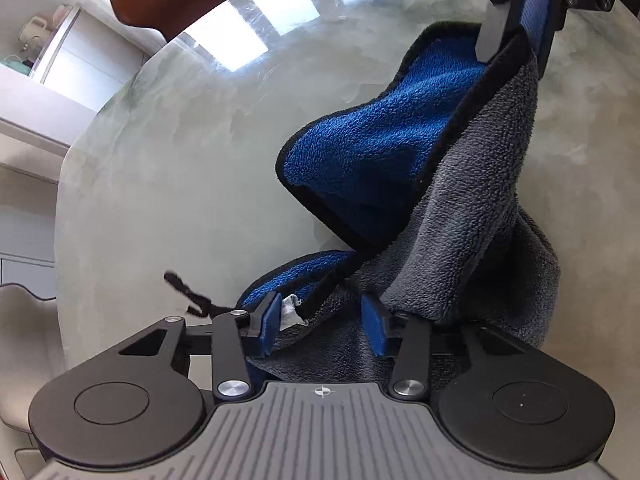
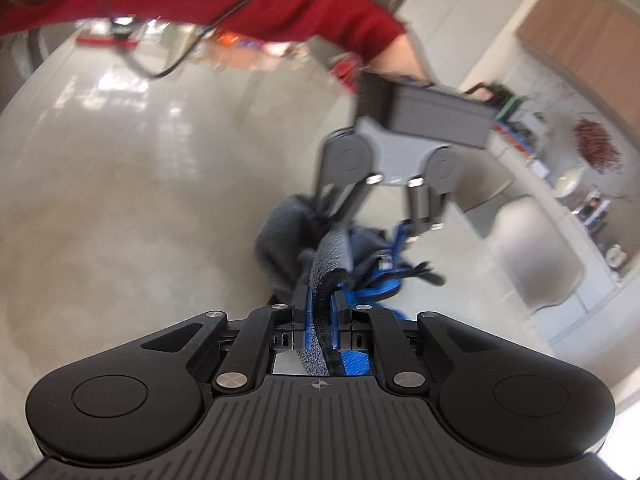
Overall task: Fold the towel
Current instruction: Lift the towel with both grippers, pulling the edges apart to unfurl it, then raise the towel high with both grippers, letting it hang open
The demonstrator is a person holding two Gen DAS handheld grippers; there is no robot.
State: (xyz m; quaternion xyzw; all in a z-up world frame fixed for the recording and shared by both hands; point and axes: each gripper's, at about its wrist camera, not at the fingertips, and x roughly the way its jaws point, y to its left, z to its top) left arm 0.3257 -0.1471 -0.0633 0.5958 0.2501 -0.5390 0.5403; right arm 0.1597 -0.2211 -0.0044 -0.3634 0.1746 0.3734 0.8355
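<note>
The towel [image 1: 420,184], blue on one face and grey on the other with a black bound edge, hangs in the air above the pale marbled desk [image 1: 168,168], bunched and twisted rather than flat. The right hand-held gripper [image 2: 320,304] is clenched on the towel's black edge, the cloth pinched tight between its blue pads, and in the left wrist view it shows at the towel's upper end, holding that end high. The left hand-held gripper [image 1: 324,320] sits at the towel's lower end with its pads spread apart; grey cloth and a small white label [image 1: 292,312] lie between them, but the pads do not press on anything, so it looks released or only about to close. A loose black loop [image 1: 188,292] trails from the towel's edge toward the left of that gripper. Judged from this, the fold is barely begun: no crease is set, no edges are matched, and the towel's layers droop over each other without order. What seems left is for the left side to catch a corner, for the cloth to be spread out, then brought edge to edge and laid down on the desk below the towel
</note>
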